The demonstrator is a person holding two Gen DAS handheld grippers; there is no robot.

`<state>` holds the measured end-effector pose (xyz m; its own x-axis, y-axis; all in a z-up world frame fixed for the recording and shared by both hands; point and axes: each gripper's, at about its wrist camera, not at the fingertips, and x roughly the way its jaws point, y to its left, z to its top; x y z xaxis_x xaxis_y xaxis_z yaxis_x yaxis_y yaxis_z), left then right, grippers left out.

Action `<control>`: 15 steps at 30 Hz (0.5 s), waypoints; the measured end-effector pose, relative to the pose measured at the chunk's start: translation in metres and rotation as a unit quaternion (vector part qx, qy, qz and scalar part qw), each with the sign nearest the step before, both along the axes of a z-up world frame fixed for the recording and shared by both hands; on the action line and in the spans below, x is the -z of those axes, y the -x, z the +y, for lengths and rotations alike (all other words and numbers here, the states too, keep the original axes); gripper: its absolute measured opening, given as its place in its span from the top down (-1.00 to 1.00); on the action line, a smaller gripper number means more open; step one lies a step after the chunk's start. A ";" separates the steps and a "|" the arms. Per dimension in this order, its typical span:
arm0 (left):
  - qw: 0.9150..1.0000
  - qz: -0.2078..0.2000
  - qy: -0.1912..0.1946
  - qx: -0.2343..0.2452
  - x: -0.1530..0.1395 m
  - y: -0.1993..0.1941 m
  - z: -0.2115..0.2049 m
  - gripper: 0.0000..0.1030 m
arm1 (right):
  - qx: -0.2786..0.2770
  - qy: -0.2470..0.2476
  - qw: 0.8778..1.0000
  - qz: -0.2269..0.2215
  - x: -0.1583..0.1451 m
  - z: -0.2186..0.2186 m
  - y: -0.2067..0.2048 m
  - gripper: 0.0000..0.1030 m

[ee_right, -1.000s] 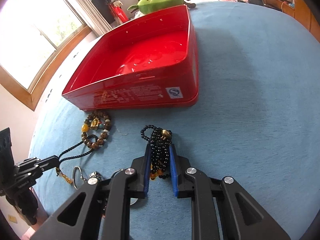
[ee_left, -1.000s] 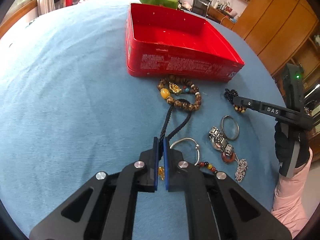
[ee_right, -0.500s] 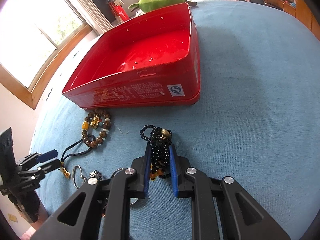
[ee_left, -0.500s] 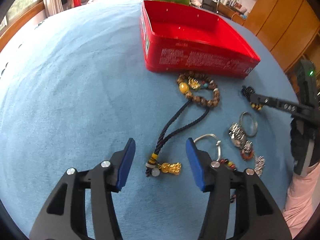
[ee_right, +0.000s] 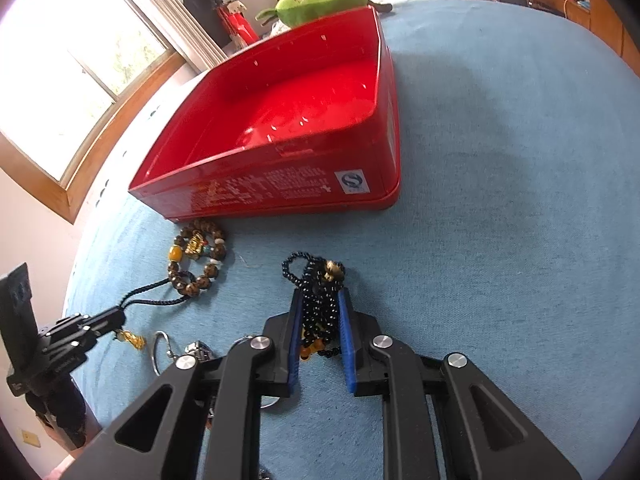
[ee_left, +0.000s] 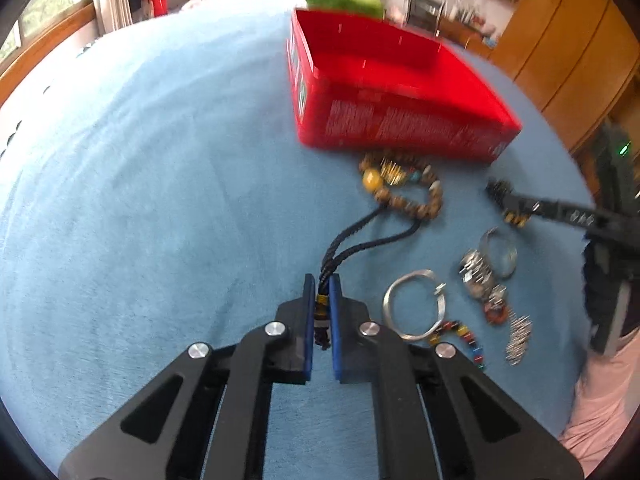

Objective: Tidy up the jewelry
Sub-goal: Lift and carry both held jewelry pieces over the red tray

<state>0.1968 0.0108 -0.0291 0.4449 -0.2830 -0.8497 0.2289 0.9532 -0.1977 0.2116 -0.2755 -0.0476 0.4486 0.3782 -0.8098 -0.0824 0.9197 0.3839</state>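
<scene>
The left gripper (ee_left: 320, 300) is clamped on the black cord (ee_left: 360, 236) just above its small colored beads, the jaws pressed together on the doubled strand. Gripping there, near the pendant end, probably lets the cord pull the wooden bead bracelet (ee_left: 404, 190) along behind it; in the right wrist view a gold charm (ee_right: 134, 339) hangs just below the gripper tip. The bracelet lies on the blue bedspread (ee_left: 160, 200) close against the near wall of the red tin (ee_left: 400, 124), which stands open and looks empty, evidently the place meant for the jewelry.

The right gripper (ee_right: 320, 312) is closed on a bunched black bead strand (ee_right: 318, 304), holding it across the middle so the loops stay gathered; a loop and a gold bead stick out past the tips, and orange beads show lower between the jaws. It is held just short of the tin's near wall.

Near the left gripper, toward the right side of the bed, the rest lies loose: a silver bangle (ee_left: 414, 304), a ring-shaped bracelet (ee_left: 500, 248), a metal link piece (ee_left: 478, 276), a silver chain (ee_left: 518, 336) and a multicolored bead strand (ee_left: 464, 334). A green plush toy (ee_right: 324, 0) sits beyond the tin's far wall.

Both grippers hold a piece, so the likely step is carrying each over the tin's wall.
</scene>
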 end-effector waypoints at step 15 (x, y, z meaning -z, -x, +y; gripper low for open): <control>0.991 -0.076 0.114 -0.003 -0.062 0.026 0.012 0.91 | -0.020 -0.002 0.999 -0.033 -0.027 0.008 0.015 0.86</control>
